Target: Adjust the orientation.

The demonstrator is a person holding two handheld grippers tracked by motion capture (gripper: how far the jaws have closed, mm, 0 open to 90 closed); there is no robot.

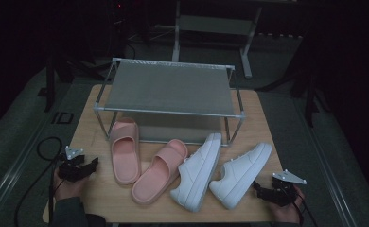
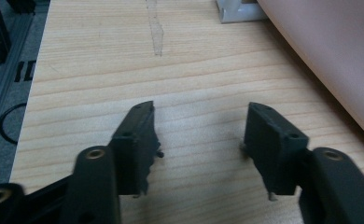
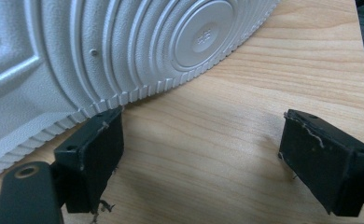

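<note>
1. Right gripper (image 3: 201, 154): jaws spread, nothing between them, left jaw just beside the ribbed sole of the right-hand white lace-up sneaker (image 3: 101, 51), which lies on its side.
2. Left gripper (image 2: 201, 144): jaws spread over bare light wooden table (image 2: 124, 60), the left-hand pink rubber slide sandal (image 2: 329, 51) near.

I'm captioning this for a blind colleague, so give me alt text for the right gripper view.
The right gripper hovers with its two black jaws open over the wooden table, nothing between them. The ridged grey sole of a white sneaker lying on its side sits just beyond the left jaw.
</note>
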